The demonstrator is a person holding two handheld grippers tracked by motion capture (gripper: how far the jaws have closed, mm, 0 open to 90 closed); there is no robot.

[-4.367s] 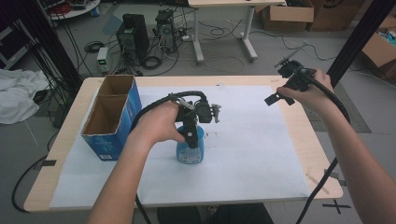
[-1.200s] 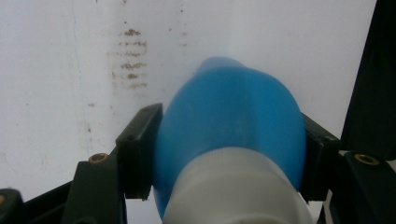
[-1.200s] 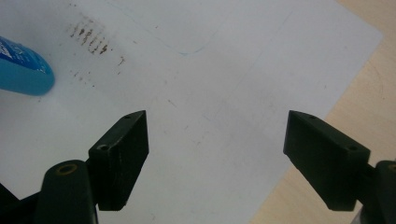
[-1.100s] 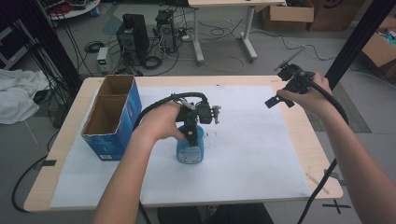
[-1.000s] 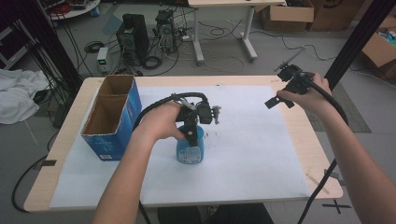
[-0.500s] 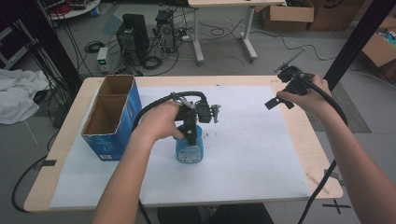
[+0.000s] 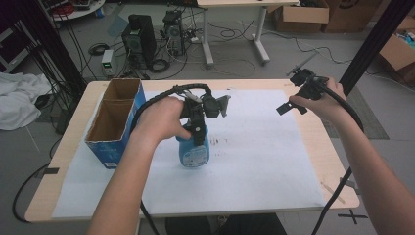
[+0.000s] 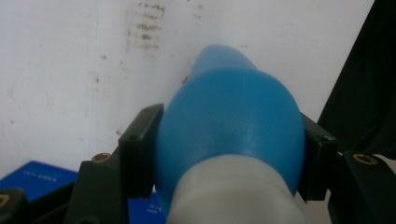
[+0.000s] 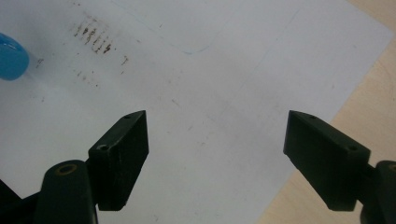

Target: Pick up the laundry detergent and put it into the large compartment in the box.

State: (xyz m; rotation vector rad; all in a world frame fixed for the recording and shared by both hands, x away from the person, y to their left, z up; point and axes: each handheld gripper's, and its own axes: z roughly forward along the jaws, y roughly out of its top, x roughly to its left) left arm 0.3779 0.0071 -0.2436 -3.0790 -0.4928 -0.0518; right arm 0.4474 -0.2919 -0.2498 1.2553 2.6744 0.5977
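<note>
A blue bottle (image 7: 193,152) with a printed label stands upright at the middle of the white paper sheet (image 7: 254,161). My left gripper (image 7: 198,128) comes down on it from above and is shut on it. In the left gripper view both pads press the blue bottle's (image 8: 229,121) sides, with the left gripper (image 8: 229,154) pointing down at the sheet. I cannot tell whether the base touches the paper. My right gripper (image 7: 292,90) hangs open in the air over the table's far right. Between its wide jaws my right gripper (image 9: 217,154) holds nothing, and the bottle (image 9: 11,56) shows at the left edge.
An open blue cardboard box (image 7: 115,122) with two compartments stands at the table's left. The wooden table (image 7: 323,147) shows bare wood right of the sheet. Brown smudges (image 7: 220,142) mark the paper beside the bottle. Cables and computers lie on the floor beyond.
My left hand has risen a little with the bottle in its grip over the last half second. The right hand has stayed where it was.
</note>
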